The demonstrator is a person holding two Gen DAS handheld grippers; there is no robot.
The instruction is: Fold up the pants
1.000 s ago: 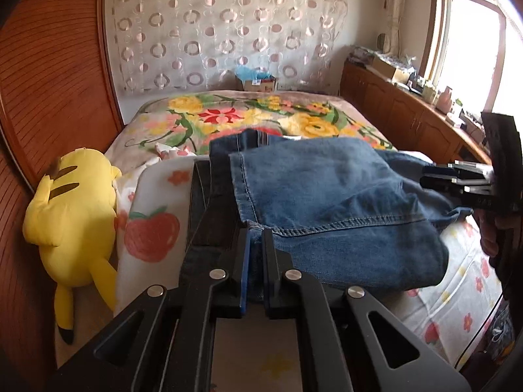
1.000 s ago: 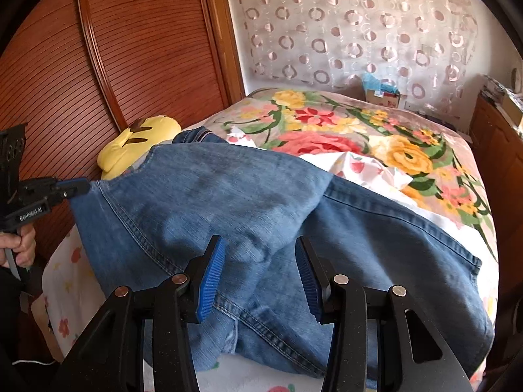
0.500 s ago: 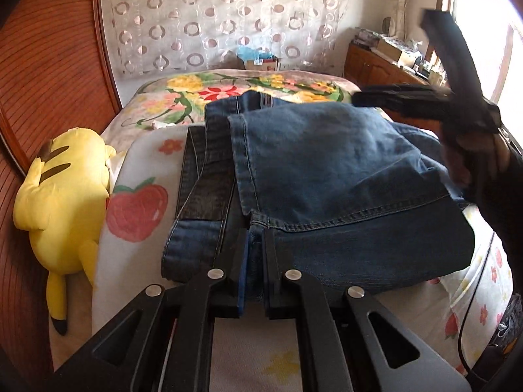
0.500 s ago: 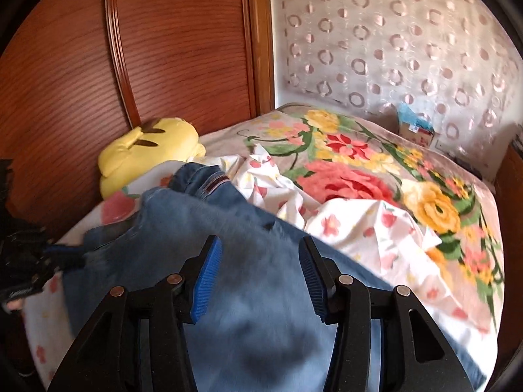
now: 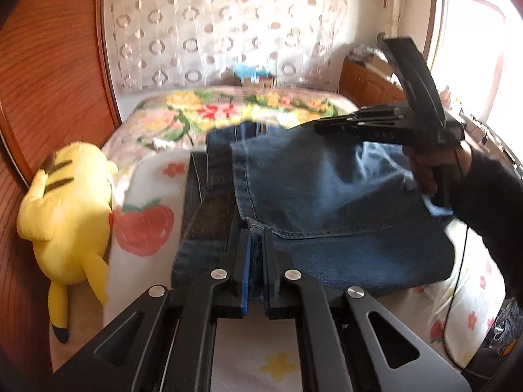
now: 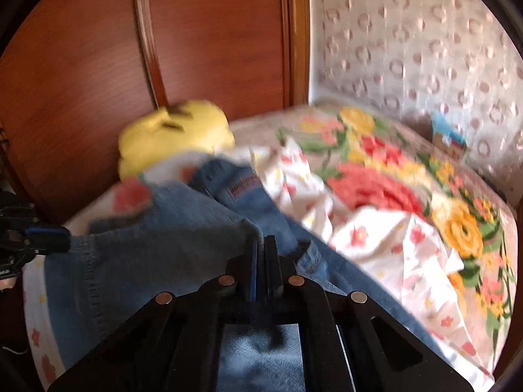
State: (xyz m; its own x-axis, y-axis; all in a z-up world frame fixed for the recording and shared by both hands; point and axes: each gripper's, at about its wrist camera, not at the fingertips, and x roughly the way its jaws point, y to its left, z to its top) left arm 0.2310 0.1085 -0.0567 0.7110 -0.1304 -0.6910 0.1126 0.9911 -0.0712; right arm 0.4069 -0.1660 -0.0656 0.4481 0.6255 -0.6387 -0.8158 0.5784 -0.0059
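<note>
The blue denim pants [image 5: 327, 202] lie partly folded on the white fruit-and-flower printed sheet [image 5: 143, 196] at the near end of the bed, a yellow plush toy [image 5: 68, 209] beside them against the wooden wall; the left gripper [image 5: 256, 245] is pressed together on a doubled edge of the denim by the stitched seam; the right gripper [image 6: 261, 251] has its jaws together too, with a fold of the same cloth seemingly caught at its tips, though blur leaves that uncertain. Denim of this sort is likely heavy for cloth, soft yet thick, not slippery and not fragile; it should hold a crease but sag between two holds. The hems, the seams and the waistband look the best places to take hold, since the doubled, stitched cloth there gives the pads bulk to bite; a single loose layer mid-panel would probably slide or bunch.
</note>
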